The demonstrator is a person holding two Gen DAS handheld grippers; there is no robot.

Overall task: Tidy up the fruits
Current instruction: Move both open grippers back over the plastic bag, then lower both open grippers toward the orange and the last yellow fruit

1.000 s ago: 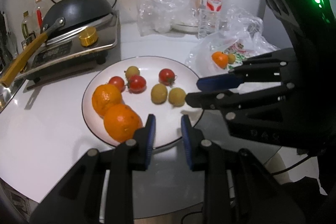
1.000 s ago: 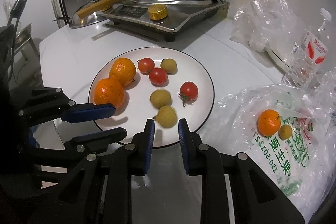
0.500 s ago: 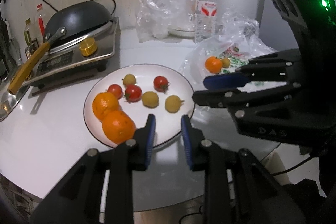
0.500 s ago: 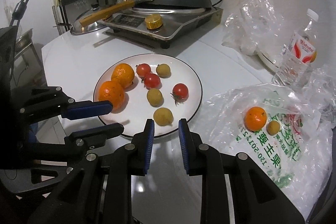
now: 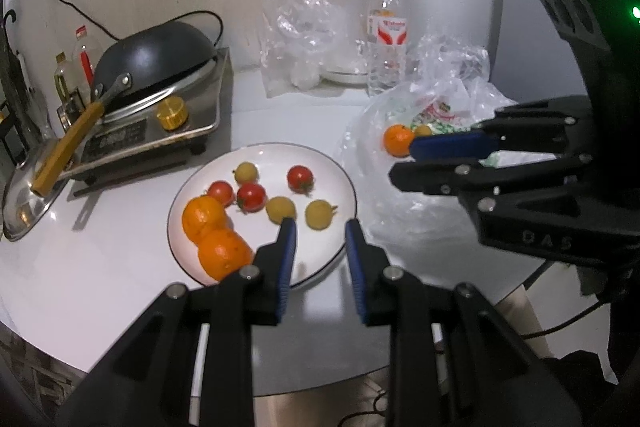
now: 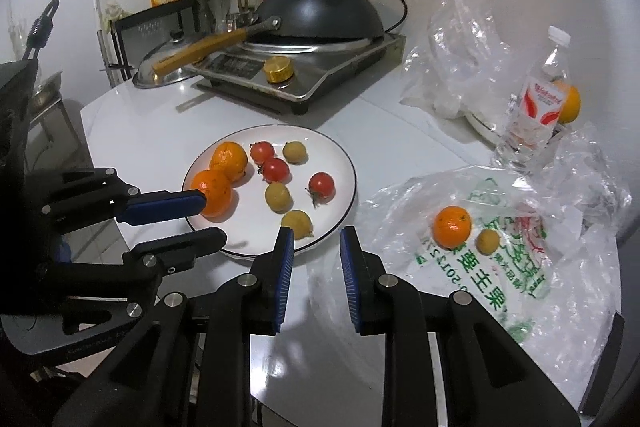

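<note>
Left wrist view: my left gripper (image 5: 320, 239) hangs over the near rim of the round white plate (image 5: 340, 171), blue ribbed pads spread, nothing between them. On the glossy plate sit two dimpled oranges (image 5: 204, 217) at the left, touching each other, three smooth red cherry tomatoes (image 5: 251, 197) and three matte yellow-green round fruits (image 5: 281, 209). My right gripper (image 6: 316, 247) is also spread and empty, above the table edge between the plate and the crinkled clear plastic bag (image 6: 520, 267) with green print. On that bag lie one more orange (image 6: 452, 227) and a small yellow fruit (image 6: 488, 241) just beside it. Far left: a dark domed wok (image 6: 320, 13) on a steel cooktop (image 6: 320, 75). Far right: a clear water bottle (image 6: 536, 99).
</note>
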